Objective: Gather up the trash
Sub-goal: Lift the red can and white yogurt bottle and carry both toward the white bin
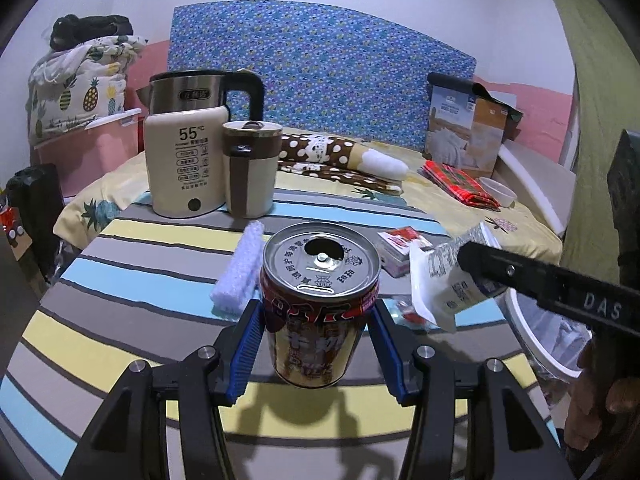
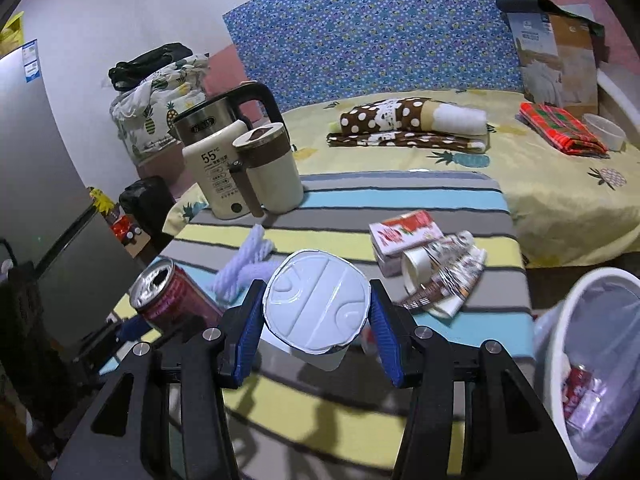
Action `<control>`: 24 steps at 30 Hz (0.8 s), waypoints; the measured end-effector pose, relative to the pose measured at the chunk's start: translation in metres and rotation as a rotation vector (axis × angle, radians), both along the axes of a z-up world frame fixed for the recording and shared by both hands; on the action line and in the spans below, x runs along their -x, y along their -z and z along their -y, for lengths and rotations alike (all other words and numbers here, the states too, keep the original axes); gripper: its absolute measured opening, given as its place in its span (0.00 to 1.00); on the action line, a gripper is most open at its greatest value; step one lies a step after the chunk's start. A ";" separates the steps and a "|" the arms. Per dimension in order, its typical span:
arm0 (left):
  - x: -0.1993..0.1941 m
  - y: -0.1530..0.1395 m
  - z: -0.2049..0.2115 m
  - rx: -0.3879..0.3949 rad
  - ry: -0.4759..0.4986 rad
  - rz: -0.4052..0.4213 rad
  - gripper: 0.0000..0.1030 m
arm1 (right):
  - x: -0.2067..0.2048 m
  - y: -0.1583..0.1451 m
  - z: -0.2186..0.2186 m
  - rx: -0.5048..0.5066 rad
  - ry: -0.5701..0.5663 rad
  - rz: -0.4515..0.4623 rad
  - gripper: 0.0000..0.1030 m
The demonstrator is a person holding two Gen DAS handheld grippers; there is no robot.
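Left gripper point(image 1: 318, 344): level, fingers clamping an upright red-and-gold opened drink can point(image 1: 319, 304). Right gripper point(image 2: 316, 332): raised, grasping a white foil-lidded plastic cup point(image 2: 316, 306); white lined bin point(image 2: 560, 320) at 4 o'clock.

Opened red drink can point(image 1: 320, 304) upright above striped cloth; white foil-lidded yogurt cup point(image 2: 316, 308) tilted nearby.

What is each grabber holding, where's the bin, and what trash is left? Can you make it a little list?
left gripper: shut on the opened drink can
right gripper: shut on the foil-lidded yogurt cup
bin: white, lined, right of the striped table, already some trash inside
trash left on table: small red-and-white carton, crumpled paper cup and wrappers
not trash: kettle, mug
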State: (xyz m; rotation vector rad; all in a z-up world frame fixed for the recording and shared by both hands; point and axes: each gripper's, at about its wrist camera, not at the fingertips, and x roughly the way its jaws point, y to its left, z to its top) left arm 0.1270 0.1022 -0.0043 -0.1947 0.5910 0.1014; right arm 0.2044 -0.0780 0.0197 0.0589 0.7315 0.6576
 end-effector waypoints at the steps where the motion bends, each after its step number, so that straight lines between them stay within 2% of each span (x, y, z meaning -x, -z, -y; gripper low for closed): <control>1: 0.002 0.000 0.004 0.000 0.007 -0.002 0.52 | 0.003 0.000 0.003 0.005 0.005 0.003 0.51; 11: 0.019 -0.003 0.046 -0.013 0.093 -0.016 0.52 | 0.025 0.001 0.041 0.027 0.064 0.012 0.51; 24: 0.020 -0.003 0.098 -0.023 0.216 -0.034 0.52 | 0.035 0.011 0.085 0.025 0.145 -0.012 0.51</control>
